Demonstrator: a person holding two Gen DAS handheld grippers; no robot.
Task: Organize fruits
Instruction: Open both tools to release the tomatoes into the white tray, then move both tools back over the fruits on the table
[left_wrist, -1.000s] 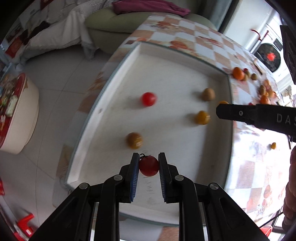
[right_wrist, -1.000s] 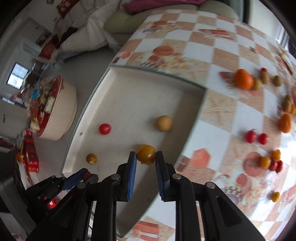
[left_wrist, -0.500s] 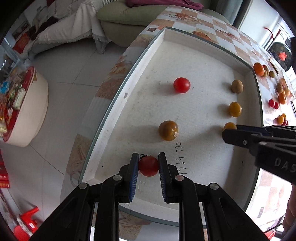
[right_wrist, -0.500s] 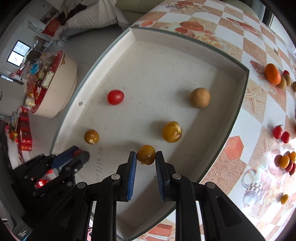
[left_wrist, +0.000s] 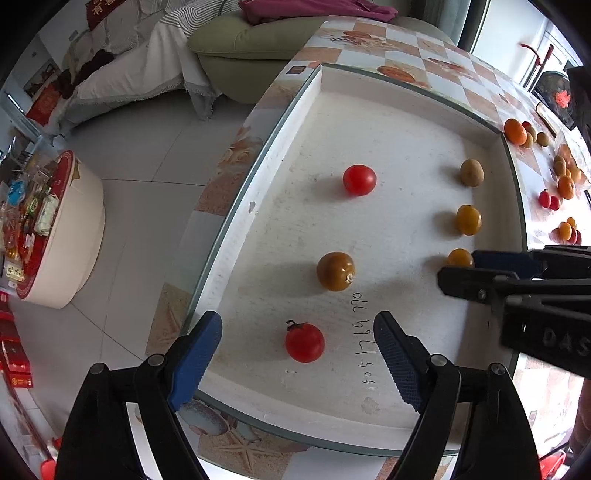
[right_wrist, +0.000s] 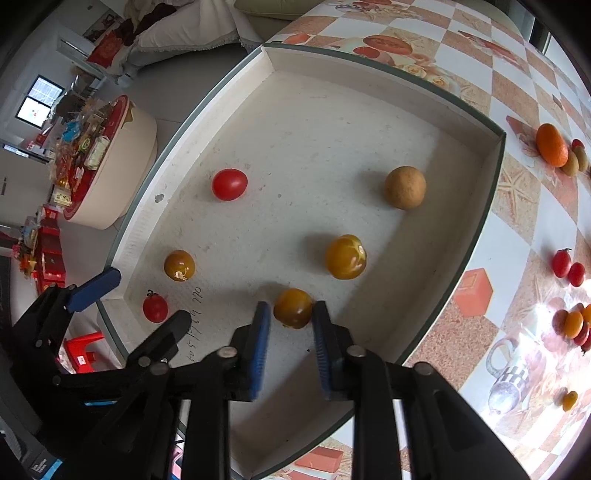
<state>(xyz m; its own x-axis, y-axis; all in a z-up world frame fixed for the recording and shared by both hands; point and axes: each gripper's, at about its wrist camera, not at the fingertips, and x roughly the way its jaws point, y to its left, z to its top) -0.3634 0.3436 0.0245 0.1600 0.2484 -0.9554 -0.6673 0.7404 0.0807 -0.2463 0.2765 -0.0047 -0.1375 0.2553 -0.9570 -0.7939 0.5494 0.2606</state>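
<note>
Left wrist view: the left gripper (left_wrist: 297, 345) has its blue pads wide apart, and a red tomato with a stem (left_wrist: 304, 342) sits between them on the floor of the white tray (left_wrist: 406, 122), touching neither pad. Right wrist view: the right gripper (right_wrist: 290, 332) has an orange-brown tomato (right_wrist: 293, 308) between its pads, with small gaps showing, so the grip looks let go

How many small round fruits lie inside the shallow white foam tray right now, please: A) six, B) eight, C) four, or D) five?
A: the shallow white foam tray holds two red tomatoes, three yellow-orange ones and one tan fruit.
</note>
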